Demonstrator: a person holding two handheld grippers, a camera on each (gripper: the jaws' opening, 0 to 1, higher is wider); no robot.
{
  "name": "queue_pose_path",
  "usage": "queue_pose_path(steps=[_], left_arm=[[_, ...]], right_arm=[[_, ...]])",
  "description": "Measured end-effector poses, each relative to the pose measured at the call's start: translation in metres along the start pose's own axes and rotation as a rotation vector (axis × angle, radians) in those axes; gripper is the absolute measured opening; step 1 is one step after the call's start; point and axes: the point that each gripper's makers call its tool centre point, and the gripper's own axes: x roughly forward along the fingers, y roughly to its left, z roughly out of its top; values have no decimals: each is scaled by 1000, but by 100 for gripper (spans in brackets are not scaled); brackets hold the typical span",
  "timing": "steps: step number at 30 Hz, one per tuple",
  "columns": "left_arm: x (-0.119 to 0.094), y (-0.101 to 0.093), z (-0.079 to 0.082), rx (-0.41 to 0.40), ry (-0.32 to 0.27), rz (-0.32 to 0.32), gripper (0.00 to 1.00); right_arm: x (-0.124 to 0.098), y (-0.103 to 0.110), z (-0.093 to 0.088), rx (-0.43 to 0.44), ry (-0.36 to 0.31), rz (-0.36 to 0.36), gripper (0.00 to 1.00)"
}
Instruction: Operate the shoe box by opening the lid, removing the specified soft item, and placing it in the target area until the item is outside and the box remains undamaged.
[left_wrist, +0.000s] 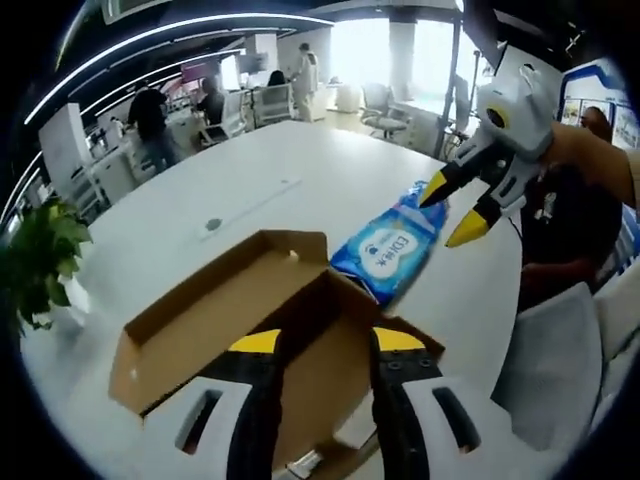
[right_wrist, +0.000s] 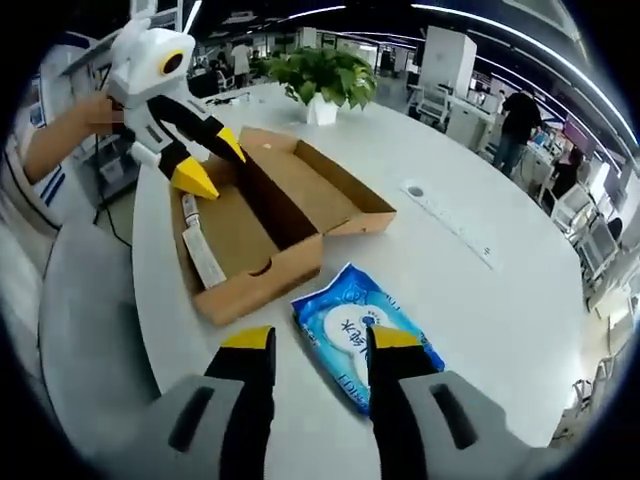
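**Pack out, box open**

The pack (right_wrist: 365, 335) lies flat on the table (right_wrist: 500, 300), outside the box (right_wrist: 270, 215) and just beside its front wall, not touching it as far as the right gripper view shows. It is a blue soft pack with a white oval label, slightly puffy, its film glossy; likely to dent and slide under a push.

The right gripper (right_wrist: 310, 345) is much the nearer tool. Its jaws stand apart with nothing between them, and the pack sits just ahead of the tips, a little toward the right jaw. Its long axis runs slantwise across the jaw line, so a grip would probably close across the short width after a slight turn. In the left gripper view, the pack (left_wrist: 390, 240) is beyond the box (left_wrist: 250, 320), with the right gripper (left_wrist: 455, 215) above its far end.

The left gripper (right_wrist: 205, 160) is open and holds nothing, its tips over the box's rear corner. The cardboard box has its lid folded back flat and looks undamaged.

A plant (right_wrist: 320, 75) stands further back.
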Motion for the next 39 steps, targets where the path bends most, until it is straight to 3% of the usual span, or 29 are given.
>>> queue_pose_path(steps=[15,19,25,39], left_arm=[[-40,33,-43,-85,13,74,37],[-55,41,-62,-96,18,101,39],[-74,57,-90,-155,34,142,41],[-93,83,-132,-257,70,227,41]], right_arm=[[16,40,26,-162,-23,154,42],[20,52,32,-192,-38,214,41],[30,60,33,-256,-25,255,50],[56,76,41,-347,16,333,52]])
